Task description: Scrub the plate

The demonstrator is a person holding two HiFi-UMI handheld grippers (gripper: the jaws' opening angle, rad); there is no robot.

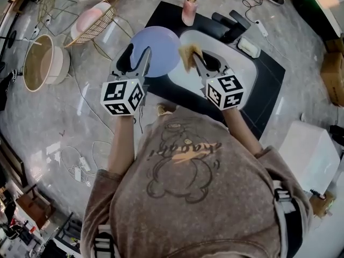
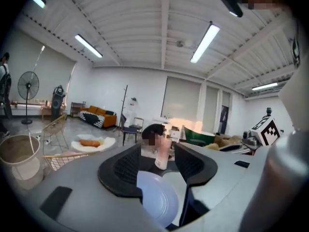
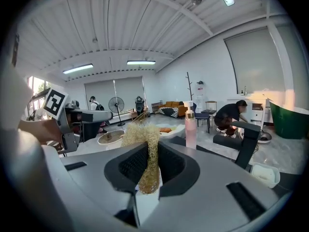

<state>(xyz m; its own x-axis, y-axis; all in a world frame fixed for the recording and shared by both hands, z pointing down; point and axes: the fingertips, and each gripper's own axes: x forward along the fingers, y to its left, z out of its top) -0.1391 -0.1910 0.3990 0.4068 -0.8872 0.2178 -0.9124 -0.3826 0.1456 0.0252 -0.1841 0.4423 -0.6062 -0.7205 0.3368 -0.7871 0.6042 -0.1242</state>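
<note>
Left tongs (image 2: 158,153): wide apart, clamping nothing; the plate (image 2: 157,197) shows between them, its left edge hidden behind one jaw.
Right tongs (image 3: 147,151): closed on a loofah scrubber (image 3: 143,134), its tuft sticking out past the tips.
Plate: just left of the right tongs, by the sink (image 1: 244,71) rim; what it rests on is unclear.

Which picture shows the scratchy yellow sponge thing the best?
The right gripper view: the loofah scrubber fills the middle, pinched between the right gripper's jaws. The head view shows it small, over the sink. The left gripper view doesn't clearly show it.
</note>
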